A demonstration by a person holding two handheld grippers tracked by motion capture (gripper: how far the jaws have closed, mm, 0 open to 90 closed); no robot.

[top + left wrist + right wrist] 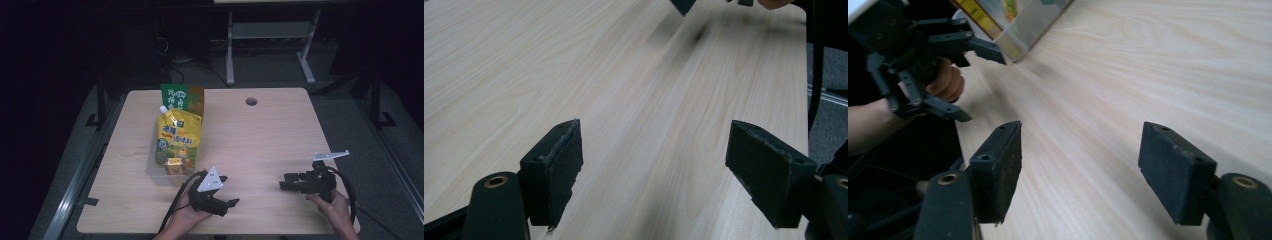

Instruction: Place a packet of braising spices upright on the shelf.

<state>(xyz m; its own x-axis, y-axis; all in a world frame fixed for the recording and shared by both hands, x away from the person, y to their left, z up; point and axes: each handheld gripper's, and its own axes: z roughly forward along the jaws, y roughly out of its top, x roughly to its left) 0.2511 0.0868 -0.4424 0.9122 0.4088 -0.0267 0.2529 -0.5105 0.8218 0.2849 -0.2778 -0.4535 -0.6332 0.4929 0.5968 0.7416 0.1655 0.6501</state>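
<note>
A yellow spouted pouch stands in a clear plastic box at the table's left middle, with a green packet upright behind it. My left gripper is near the front edge, just right of the box, and points right. Its jaws stand open over bare wood. My right gripper is at the front right, points left toward the other one, and is open with nothing between its pads. In the right gripper view the left gripper and the hand holding it appear beside the box's corner.
The pale wooden table has a round cable hole near its far edge. A white desk frame stands on the dark floor beyond it. Cables trail from both grippers off the front edge.
</note>
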